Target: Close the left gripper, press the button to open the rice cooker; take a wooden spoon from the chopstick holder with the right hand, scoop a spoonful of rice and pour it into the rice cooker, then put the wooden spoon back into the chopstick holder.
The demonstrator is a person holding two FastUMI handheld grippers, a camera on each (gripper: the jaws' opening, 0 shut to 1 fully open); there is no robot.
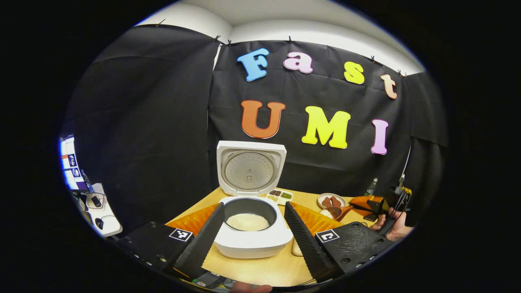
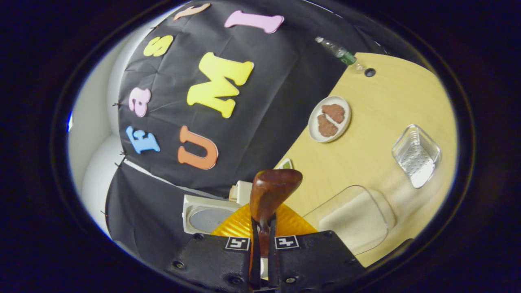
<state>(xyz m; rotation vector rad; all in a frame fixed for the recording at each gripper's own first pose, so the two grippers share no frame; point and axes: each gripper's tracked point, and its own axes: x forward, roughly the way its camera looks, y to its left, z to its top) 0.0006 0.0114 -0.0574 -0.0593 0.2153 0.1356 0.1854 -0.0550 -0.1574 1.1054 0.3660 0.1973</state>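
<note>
Now the right tongs (image 2: pixel 262 244) clamp the wooden spoon (image 2: pixel 270 191), bowl forward.

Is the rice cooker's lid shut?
No, the lid stands upright behind the rice cooker, and the pot with white rice lies open.

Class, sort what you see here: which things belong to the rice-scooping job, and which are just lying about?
Job: rice cooker, lid up; wooden spoon in the right gripper; clear rice container.
Lying about: plate, bottle, compartment tray, empty clear tub.
</note>
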